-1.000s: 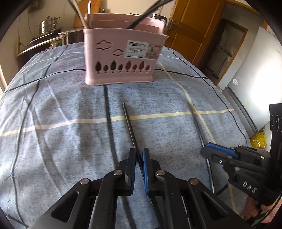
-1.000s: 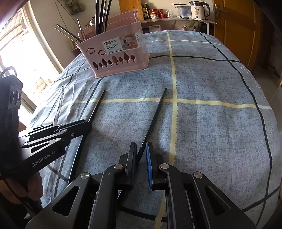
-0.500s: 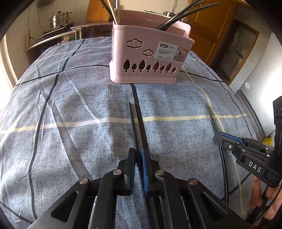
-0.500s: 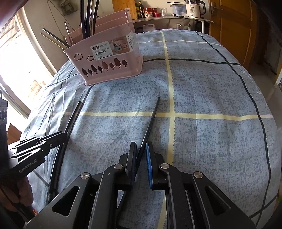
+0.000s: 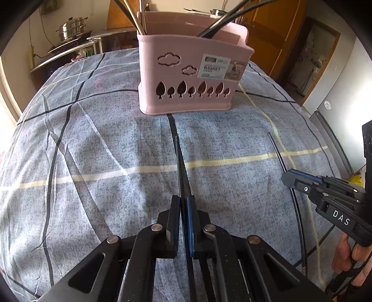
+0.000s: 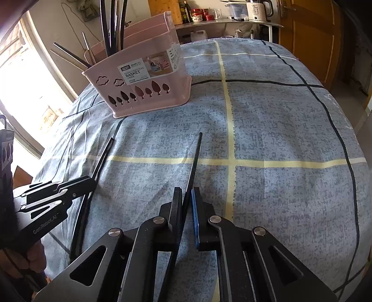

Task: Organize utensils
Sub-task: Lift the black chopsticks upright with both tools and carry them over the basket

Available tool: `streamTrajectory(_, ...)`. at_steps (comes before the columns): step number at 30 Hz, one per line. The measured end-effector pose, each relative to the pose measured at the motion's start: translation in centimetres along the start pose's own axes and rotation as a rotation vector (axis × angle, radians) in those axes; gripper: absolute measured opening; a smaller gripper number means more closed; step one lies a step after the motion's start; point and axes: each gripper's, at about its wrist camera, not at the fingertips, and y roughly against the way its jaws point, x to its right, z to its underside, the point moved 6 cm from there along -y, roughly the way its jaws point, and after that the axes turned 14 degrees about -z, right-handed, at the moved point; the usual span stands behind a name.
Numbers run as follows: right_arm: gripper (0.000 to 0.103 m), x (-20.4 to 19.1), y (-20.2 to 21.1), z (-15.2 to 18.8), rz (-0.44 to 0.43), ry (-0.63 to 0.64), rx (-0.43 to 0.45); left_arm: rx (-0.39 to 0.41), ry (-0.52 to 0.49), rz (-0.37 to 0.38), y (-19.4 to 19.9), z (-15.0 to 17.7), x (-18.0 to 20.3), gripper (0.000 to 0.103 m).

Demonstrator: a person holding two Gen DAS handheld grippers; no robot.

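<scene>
Chopsticks (image 5: 218,22), seemingly, upright inside pink basket (image 5: 186,76)

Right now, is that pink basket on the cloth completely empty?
No. The pink basket already has several dark sticks standing up out of its top, with a few paler ones leaning beside them.

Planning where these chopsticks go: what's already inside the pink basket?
Several dark utensil handles and some pale sticks stand up out of the pink basket, leaning outward. Its walls hide their lower ends and the bottom, so the number inside is unclear.
</scene>
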Motion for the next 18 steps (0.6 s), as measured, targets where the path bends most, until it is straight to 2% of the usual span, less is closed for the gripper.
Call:
streamTrajectory(8,0.006,-1.9,2.6,-1.9,-0.036,0.044,0.079,0.090,0.034,0.035,3.8,-2.5,-1.1,0.005)
streamTrajectory(18,0.005,-4.7,7.5,-6.0,-0.066,0.123,0.220,0.230,0.053,0.062,9.8,-6.6,-2.8,0.005)
